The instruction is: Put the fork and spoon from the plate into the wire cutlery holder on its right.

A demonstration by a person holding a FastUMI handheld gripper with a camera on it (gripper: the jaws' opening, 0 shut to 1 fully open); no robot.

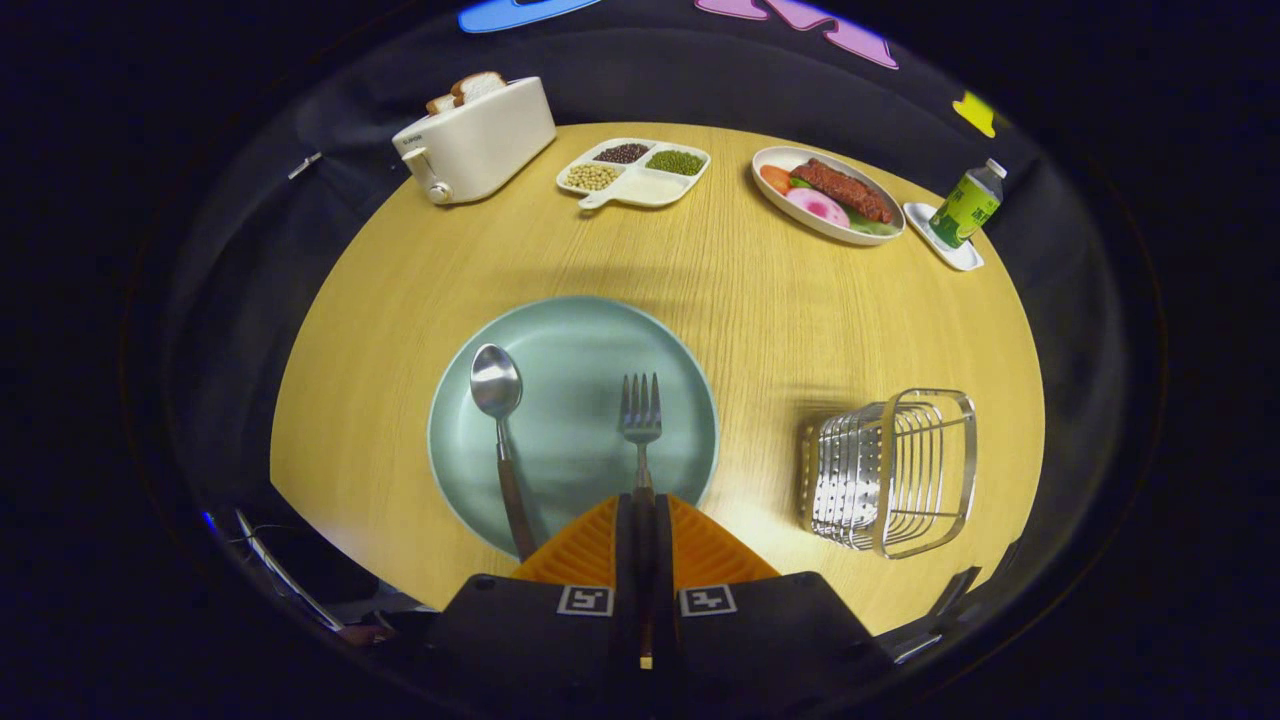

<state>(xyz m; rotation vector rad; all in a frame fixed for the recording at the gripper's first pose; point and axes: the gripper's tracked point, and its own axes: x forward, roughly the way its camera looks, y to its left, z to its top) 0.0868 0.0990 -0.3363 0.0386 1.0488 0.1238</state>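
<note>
Gripper view: ribbed orange fingers seemingly pinch steel fork handle.

The gripper has its fingers pressed together on the fork's handle over the plate. The spoon lies on the plate, left of the fork. The wire holder stands right of the plate. Beyond them stand a toaster, a divided tray and a dish of food.
</note>
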